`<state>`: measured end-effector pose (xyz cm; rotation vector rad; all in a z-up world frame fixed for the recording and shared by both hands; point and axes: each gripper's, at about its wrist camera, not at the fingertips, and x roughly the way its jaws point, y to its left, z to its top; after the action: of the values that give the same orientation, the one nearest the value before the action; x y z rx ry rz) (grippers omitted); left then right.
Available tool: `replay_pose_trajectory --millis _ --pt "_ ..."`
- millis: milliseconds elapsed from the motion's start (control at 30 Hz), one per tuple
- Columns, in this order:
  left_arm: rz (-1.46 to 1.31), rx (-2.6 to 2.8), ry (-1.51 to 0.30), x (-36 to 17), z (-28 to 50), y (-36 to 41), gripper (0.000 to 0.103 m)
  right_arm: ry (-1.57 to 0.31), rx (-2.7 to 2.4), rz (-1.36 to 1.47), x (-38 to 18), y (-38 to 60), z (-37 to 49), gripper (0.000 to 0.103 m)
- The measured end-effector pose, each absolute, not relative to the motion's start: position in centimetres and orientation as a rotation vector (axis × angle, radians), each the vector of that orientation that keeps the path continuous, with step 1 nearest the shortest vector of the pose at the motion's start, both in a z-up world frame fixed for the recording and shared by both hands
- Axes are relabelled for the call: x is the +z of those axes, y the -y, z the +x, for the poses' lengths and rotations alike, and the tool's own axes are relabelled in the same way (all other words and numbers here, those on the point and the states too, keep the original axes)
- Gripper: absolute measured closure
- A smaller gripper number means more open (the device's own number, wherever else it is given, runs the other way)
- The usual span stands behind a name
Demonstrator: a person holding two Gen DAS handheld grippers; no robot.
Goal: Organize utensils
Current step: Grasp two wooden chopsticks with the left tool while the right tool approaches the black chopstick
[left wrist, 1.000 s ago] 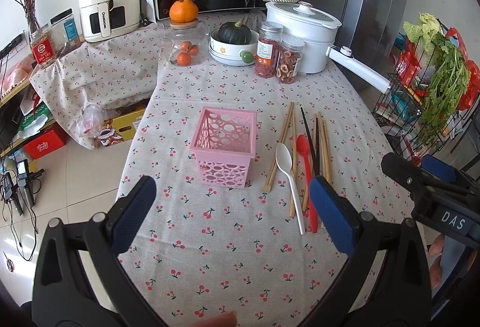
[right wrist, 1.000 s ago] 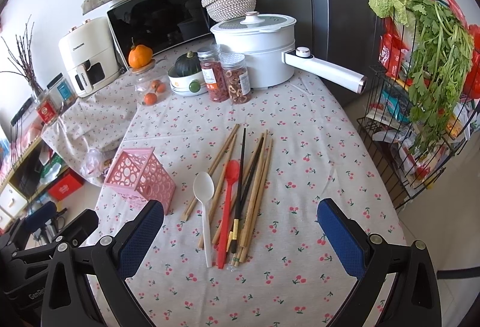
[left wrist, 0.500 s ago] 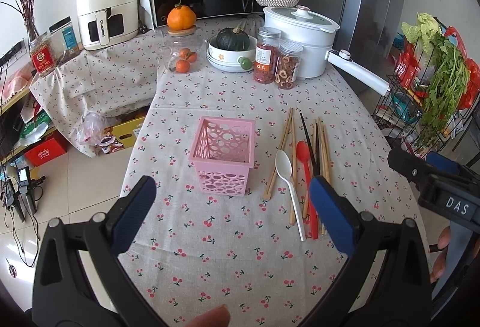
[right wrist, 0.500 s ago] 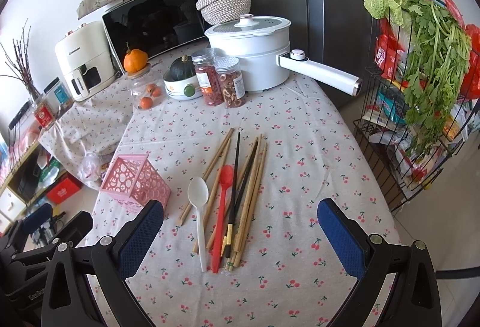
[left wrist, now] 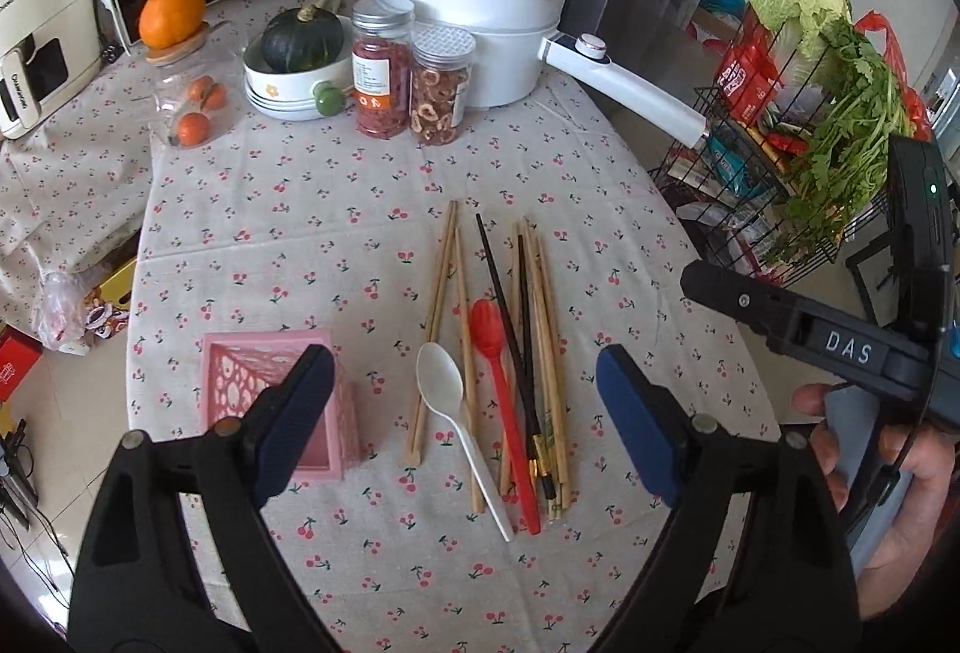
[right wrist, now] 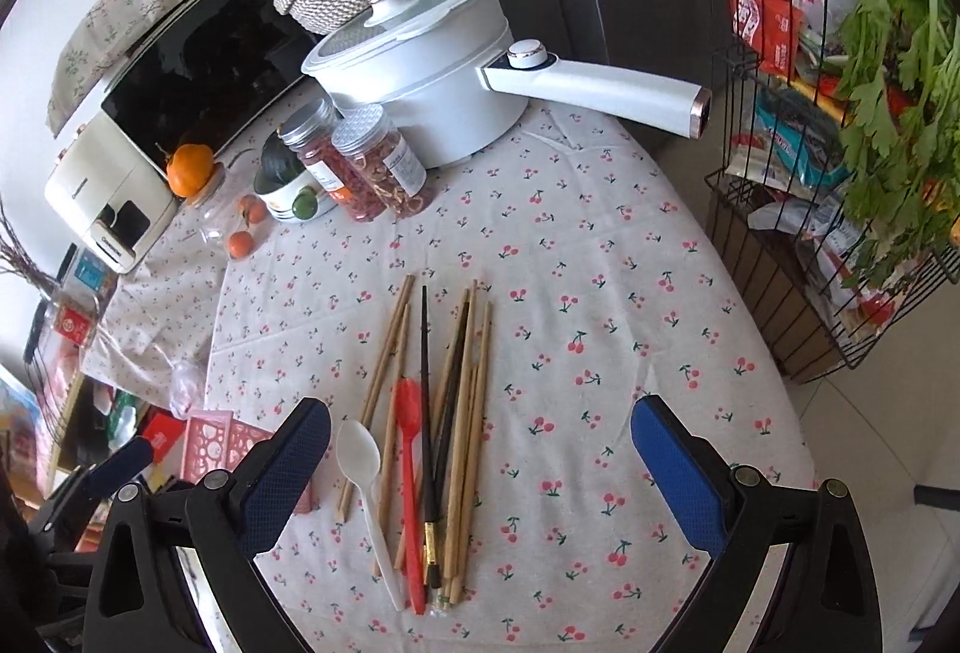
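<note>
A: Which step is this?

B: The approach, I judge. Nothing is picked up yet. The left gripper (left wrist: 462,419) hangs above the loose pile; its fingers have just been closing a little but remain apart, and nothing is pressed between them. The right gripper (right wrist: 480,467) has its fingers spread wide and empty.

A: Where are the utensils?

B: On the cherry-print clothed table (left wrist: 336,209), in one bundle: the long pale wooden chopsticks (left wrist: 447,281), the thin black chopsticks (left wrist: 501,287), the small white plastic spoon (left wrist: 441,383) and the red plastic spoon (left wrist: 489,335). The pink perforated plastic basket (left wrist: 240,383) stands at about nine o'clock from them, partly behind the left finger.

A: Which way do they lie?

B: In the left wrist view, long axes run roughly twelve to six o'clock, slightly fanned; both spoon bowls point toward twelve.

A: And next?

B: Probably closing across one utensil's shaft, then carrying it toward nine o'clock into the basket
</note>
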<state>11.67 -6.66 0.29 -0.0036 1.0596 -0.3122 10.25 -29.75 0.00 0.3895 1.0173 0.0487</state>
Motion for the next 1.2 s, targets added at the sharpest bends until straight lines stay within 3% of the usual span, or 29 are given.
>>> replay_pose_trajectory --millis 300,433,633,833,900,1200 --pt "0.014 -0.285 -1.285 -6.6 20.1 10.0 0.069 -1.076 0.033 0.465 -3.5 32.9 13.6 0.003" --pt "0.04 -0.237 -1.339 -9.3 23.0 10.9 0.081 -1.089 0.025 0.472 -4.3 33.6 14.4 0.003" --pt "0.122 -0.154 -1.386 -11.8 24.7 11.3 0.085 -1.119 0.028 0.468 -5.3 33.6 15.3 0.003" --pt "0.152 -0.166 -1.384 -10.8 24.5 12.0 0.085 -1.123 0.02 0.463 -5.5 33.4 15.7 0.003" --pt "0.116 -0.198 -1.458 -11.7 24.5 12.5 0.084 -1.129 0.017 0.463 -5.7 33.1 15.9 0.003" --pt "0.109 -0.206 -1.311 -7.4 22.3 12.1 0.093 -1.129 0.015 0.449 -5.6 32.5 15.8 0.003"
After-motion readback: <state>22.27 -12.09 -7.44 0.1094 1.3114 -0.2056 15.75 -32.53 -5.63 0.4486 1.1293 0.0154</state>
